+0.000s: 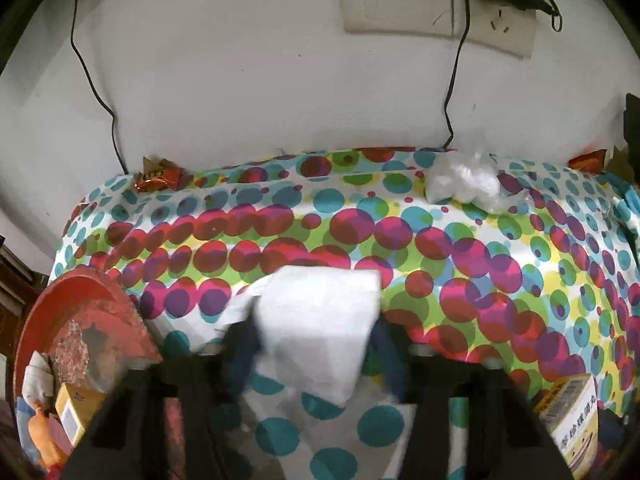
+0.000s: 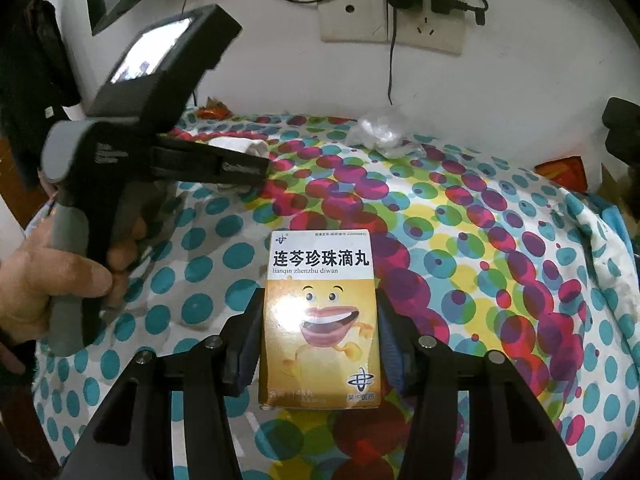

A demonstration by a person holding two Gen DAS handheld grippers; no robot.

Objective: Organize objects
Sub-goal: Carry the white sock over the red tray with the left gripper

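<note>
My left gripper [image 1: 316,332] is shut on a white cloth-like packet [image 1: 320,320] and holds it above the dotted tablecloth [image 1: 460,260]. From the right wrist view the left gripper [image 2: 256,160] shows at the upper left, held by a hand, with the white packet [image 2: 244,146] at its tips. My right gripper [image 2: 318,332] is shut on a yellow and white medicine box [image 2: 320,312] with a cartoon face, held upright over the tablecloth [image 2: 460,240].
A red plate [image 1: 80,320] with a small yellow box [image 1: 74,412] sits at the left. A crumpled clear plastic bag [image 1: 464,184] and an orange candy wrapper [image 1: 158,178] lie by the wall. Another medicine box [image 1: 572,420] lies at the right. Cables hang from a wall socket [image 2: 424,24].
</note>
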